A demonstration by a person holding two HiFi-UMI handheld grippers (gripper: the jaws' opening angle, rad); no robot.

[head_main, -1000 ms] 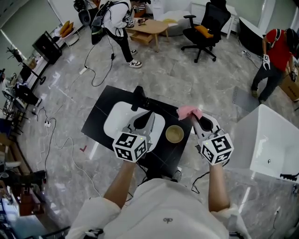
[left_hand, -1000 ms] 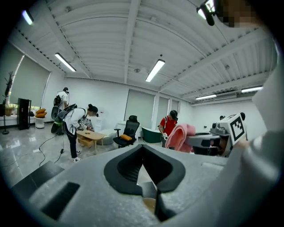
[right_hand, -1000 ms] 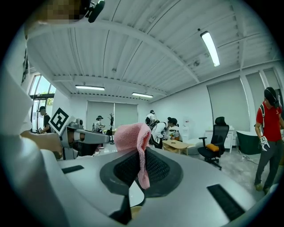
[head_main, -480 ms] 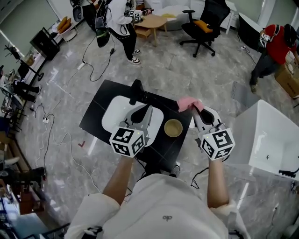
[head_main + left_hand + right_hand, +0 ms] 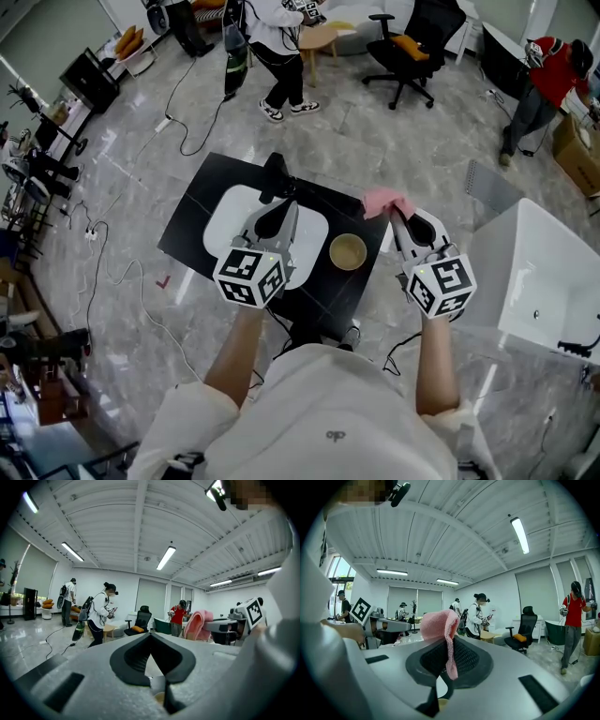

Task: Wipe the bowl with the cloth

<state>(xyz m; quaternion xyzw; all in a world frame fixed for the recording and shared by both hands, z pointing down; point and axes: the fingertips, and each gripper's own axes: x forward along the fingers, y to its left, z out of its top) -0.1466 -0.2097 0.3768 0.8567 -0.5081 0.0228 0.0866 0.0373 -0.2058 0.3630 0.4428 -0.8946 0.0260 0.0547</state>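
Note:
A tan bowl (image 5: 348, 251) stands upright on the black table (image 5: 202, 211), just right of a white basin (image 5: 225, 220). My right gripper (image 5: 393, 215) hovers beyond the bowl's right side, shut on a pink cloth (image 5: 383, 201) that bunches above its tips. In the right gripper view the pink cloth (image 5: 441, 626) hangs pinched between the jaws of the right gripper (image 5: 449, 645). My left gripper (image 5: 280, 212) hangs over the basin, left of the bowl, shut with nothing in it. The left gripper (image 5: 150, 635) shows its tips meeting, and the pink cloth (image 5: 197, 624) appears off to its right.
A black faucet (image 5: 274, 178) rises at the basin's far edge. A large white tub (image 5: 534, 281) stands to the right of the table. Cables (image 5: 112, 272) trail over the floor at left. An office chair (image 5: 412, 45) and several people stand farther off.
Both grippers keep their hold and stay near the same places by the bowl. The left gripper has drifted slightly left over the basin. People in the background have walked about.

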